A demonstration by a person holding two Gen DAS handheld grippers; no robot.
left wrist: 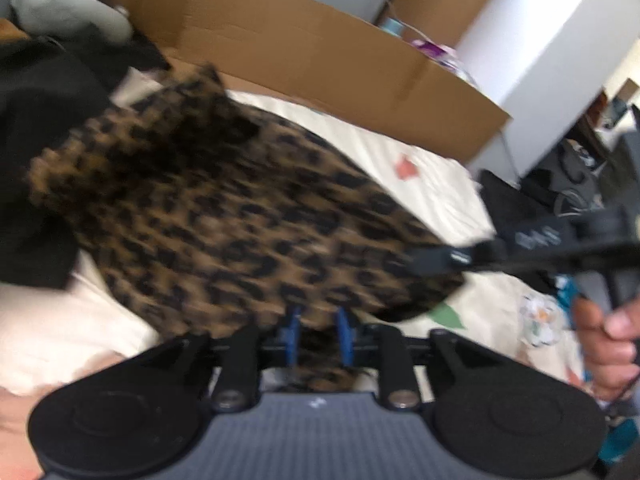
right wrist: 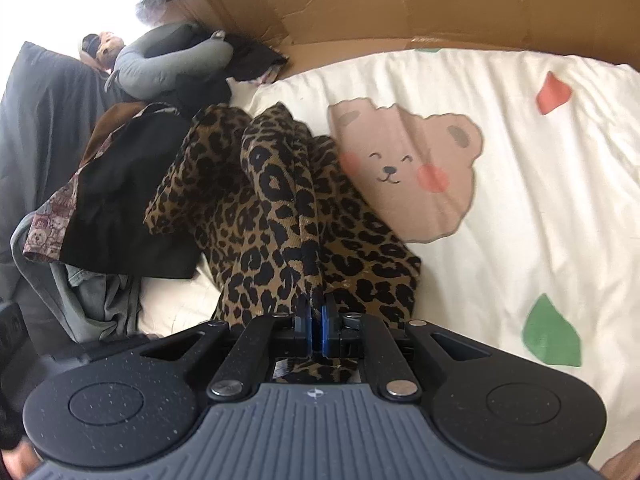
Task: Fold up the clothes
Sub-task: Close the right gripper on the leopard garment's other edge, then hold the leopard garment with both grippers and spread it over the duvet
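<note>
Leopard-print garment [right wrist: 280,208] = soft woven cloth, light, limp, zero stiffness. Drapes and bunches wherever it's lifted, prob not slippery, nothing fragile. Best taken at an edge or corner w/ a thin pinch; a mid-panel hold would just gather a wad.

Right gripper [right wrist: 315,330]: blue pads pressed nearly together, a fold of the leopard cloth clamped between them, and some cloth shows below the pads nearer the body too. Grip looks firm. From that pinch the garment runs away from the gripper in rumpled ridges across the cream bedsheet [right wrist: 540,220], ending next to the bear print [right wrist: 404,168] and against the dark clothes pile [right wrist: 120,208] on the left.

Left gripper [left wrist: 318,334]: pads stand partly apart, cloth sits in the gap and hangs behind them, but the frame is blurred. Can't tell if the pads actually press on it, looks loose. In that view the garment [left wrist: 224,208] spreads out ahead of the fingers as a broad sheet, w/ the right gripper's fingers at its right edge and a hand [left wrist: 608,344] on the handle.

Farther back: grey plush [right wrist: 172,62] on the pile, then cardboard box [right wrist: 400,4] along the bed's far side.
</note>
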